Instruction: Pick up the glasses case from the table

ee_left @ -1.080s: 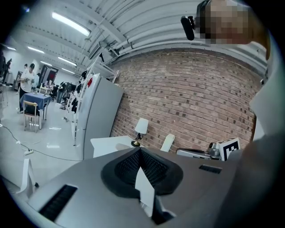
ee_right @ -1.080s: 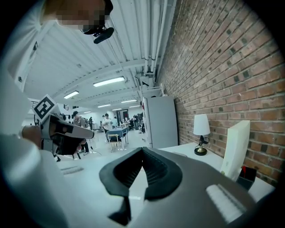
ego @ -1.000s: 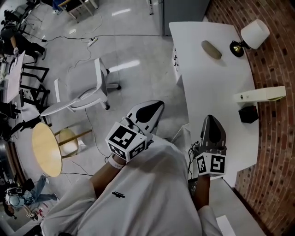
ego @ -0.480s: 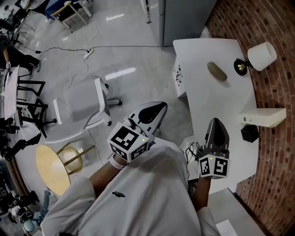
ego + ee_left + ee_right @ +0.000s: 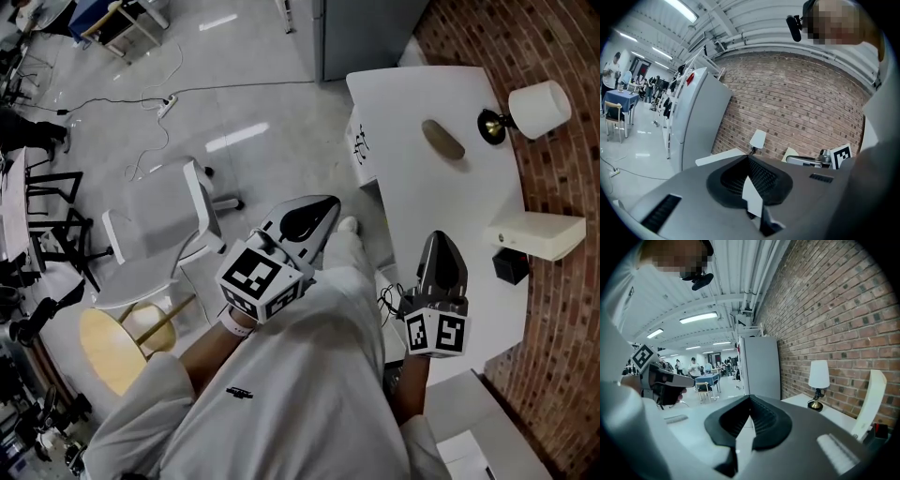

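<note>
Table [image 5: 422, 202]: glasses case [image 5: 442, 139] in head view only; left gripper [image 5: 325, 202], right gripper [image 5: 442, 238] fingers clenched.

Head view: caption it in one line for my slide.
Person beside a white table, left gripper and right gripper shut and empty, glasses case untouched near the lamp.

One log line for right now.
stage: pre-grasp | left gripper: shut, empty | right gripper: shut, empty | glasses case: on table, untouched
</note>
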